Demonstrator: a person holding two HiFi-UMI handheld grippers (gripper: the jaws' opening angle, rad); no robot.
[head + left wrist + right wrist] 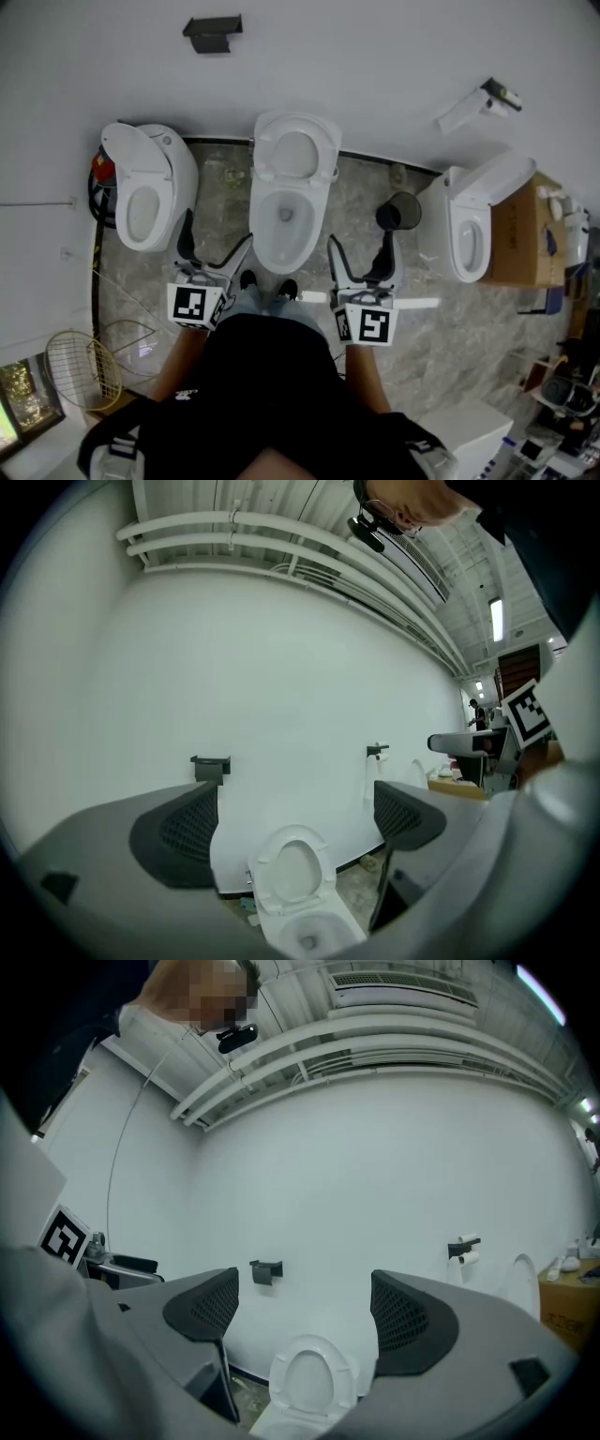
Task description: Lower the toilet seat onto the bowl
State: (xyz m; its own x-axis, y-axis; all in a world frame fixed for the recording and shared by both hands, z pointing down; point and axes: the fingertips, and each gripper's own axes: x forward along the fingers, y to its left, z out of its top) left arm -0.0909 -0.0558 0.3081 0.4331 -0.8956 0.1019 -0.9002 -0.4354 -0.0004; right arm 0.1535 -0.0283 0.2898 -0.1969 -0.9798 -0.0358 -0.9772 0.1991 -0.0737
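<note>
Against the white wall, at twelve o'clock from the person, stood the middle toilet. Its toilet seat was raised upright at the back, clear of the bowl, which lay uncovered below it. The left gripper hung near the bowl's eight o'clock and the right gripper near its four o'clock, neither touching the porcelain.

Seen from the left gripper, the jaws were spread wide with nothing between them, the upright toilet seat showing well beyond the gap. The right gripper was likewise released and empty, with the toilet seat framed between its pads.

A second toilet stood at the bowl's nine o'clock and a third toilet at three o'clock. A black bin sat between the bowl and the third toilet, and a cardboard box lay just beyond that toilet.
</note>
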